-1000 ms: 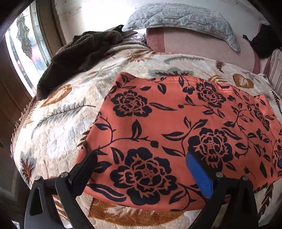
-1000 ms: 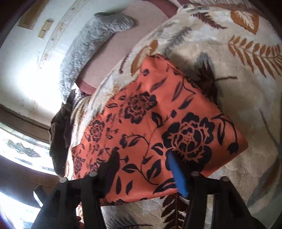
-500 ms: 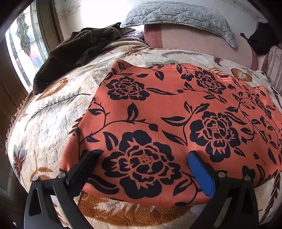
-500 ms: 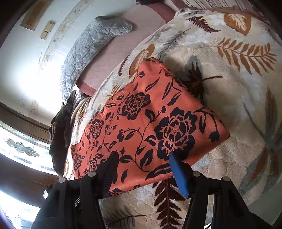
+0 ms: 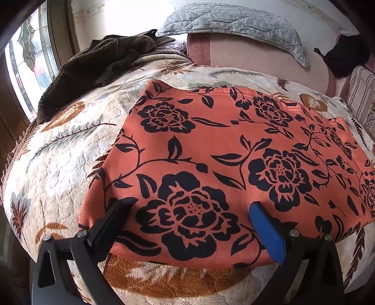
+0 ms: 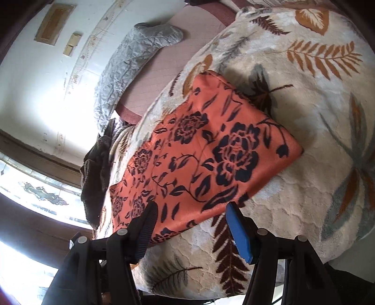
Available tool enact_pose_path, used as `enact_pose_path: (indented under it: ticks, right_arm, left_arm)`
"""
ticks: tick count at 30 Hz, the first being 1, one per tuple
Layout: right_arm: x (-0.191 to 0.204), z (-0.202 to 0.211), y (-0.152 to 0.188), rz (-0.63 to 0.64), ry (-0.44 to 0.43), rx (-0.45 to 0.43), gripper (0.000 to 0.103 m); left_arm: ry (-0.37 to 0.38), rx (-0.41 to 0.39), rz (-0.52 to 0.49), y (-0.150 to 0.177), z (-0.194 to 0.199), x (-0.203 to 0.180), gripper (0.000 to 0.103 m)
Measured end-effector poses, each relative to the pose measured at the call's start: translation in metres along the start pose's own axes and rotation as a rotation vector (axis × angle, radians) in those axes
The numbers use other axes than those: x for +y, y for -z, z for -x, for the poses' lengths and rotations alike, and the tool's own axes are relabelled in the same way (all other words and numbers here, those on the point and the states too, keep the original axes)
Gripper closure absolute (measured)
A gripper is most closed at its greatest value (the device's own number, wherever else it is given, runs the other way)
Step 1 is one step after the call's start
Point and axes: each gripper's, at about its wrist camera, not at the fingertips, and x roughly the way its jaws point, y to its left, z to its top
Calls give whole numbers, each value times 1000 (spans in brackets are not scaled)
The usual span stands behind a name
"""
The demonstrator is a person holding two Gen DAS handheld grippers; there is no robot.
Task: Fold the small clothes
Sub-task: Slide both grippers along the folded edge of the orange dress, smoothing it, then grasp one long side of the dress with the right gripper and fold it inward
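Lying flat on the leaf-patterned blanket [image 5: 58, 159] of the bed, the orange flowered cloth [image 5: 211, 152] spreads from centre toward 3 o'clock in the left view. Left gripper [image 5: 189, 208]: jaws wide apart over the cloth's near edge, gripping nothing. Right gripper [image 6: 191, 211]: jaws apart at 6 o'clock, empty, above the cloth's near edge. Dark towel [image 5: 93, 70] at 10 o'clock; grey pillow [image 5: 229, 21] at 12.

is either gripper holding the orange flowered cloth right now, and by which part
Nothing is held. The left gripper and right gripper both stand open over the near edge of the orange black-flowered cloth, which lies flat on the leaf-patterned blanket.
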Motion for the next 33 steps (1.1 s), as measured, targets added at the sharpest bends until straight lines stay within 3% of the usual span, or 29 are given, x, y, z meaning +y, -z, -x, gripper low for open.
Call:
enact_pose_path:
  ticks: [4, 8, 10, 15, 20, 22, 26, 30, 33]
  right_arm:
    - [18, -6, -4, 61, 37, -65, 41]
    - [1, -32, -12, -4, 180, -4, 45]
    - [-5, -39, -12, -12, 198, 24, 50]
    - [-7, -16, -9, -41, 120, -8, 49]
    - [-31, 19, -8, -146, 102, -70, 48]
    - [-43, 29, -8, -199, 105, -83, 48]
    - [-59, 22, -8, -266, 100, -53, 48]
    - [-66, 2, -17, -297, 85, -75, 48]
    - [-74, -10, -24, -351, 42, -116, 47]
  left_arm:
    - [7, 1, -4, 0, 0, 0, 0]
    - [14, -6, -15, 0, -1, 0, 0]
    - [15, -4, -19, 0, -1, 0, 0]
    - [35, 49, -31, -7, 3, 6, 0]
    - [-70, -45, 62, -12, 32, 42, 0]
    - [-107, -42, 101, -13, 32, 58, 0]
    - [-92, 122, 134, -5, -1, 74, 0]
    - [-52, 130, 162, -8, -4, 81, 0]
    - [-80, 79, 157, -12, 3, 83, 0]
